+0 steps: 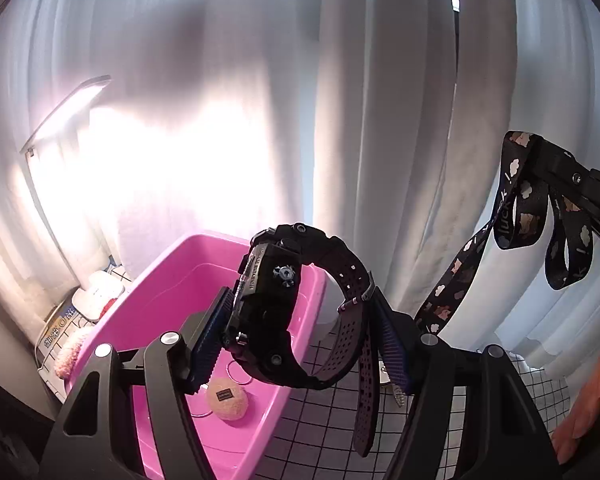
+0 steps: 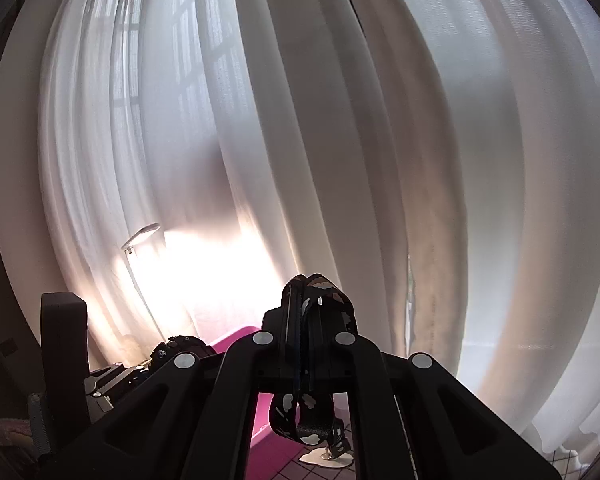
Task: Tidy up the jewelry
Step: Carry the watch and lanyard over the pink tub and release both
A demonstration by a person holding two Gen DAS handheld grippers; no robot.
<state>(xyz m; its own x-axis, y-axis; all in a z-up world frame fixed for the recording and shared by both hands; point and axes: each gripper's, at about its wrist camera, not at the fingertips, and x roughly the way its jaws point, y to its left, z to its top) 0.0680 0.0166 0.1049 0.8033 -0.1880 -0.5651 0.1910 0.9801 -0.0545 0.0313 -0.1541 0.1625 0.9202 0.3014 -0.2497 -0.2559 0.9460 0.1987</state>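
My left gripper [image 1: 300, 332] is shut on a chunky black watch [image 1: 268, 300], held above the pink plastic bin [image 1: 168, 280]; its perforated strap [image 1: 364, 384] hangs down. In the bin lie a beige round puff [image 1: 227, 398] and a thin ring-shaped bangle [image 1: 238, 372]. My right gripper [image 2: 304, 312] is shut on a black lanyard with cloud print [image 2: 304, 420], raised high; the lanyard's loops dangle below it. The right gripper and lanyard [image 1: 520, 208] also show at the right of the left wrist view. The watch [image 2: 180, 346] and bin [image 2: 236, 340] show low in the right wrist view.
White curtains [image 1: 380, 120] hang behind. A lit desk lamp [image 1: 72, 108] stands at the back left. The table has a grid-pattern cloth [image 1: 320, 420]. A wire basket with small items [image 1: 72, 320] sits left of the bin. A small shiny piece [image 1: 398, 394] lies on the cloth.
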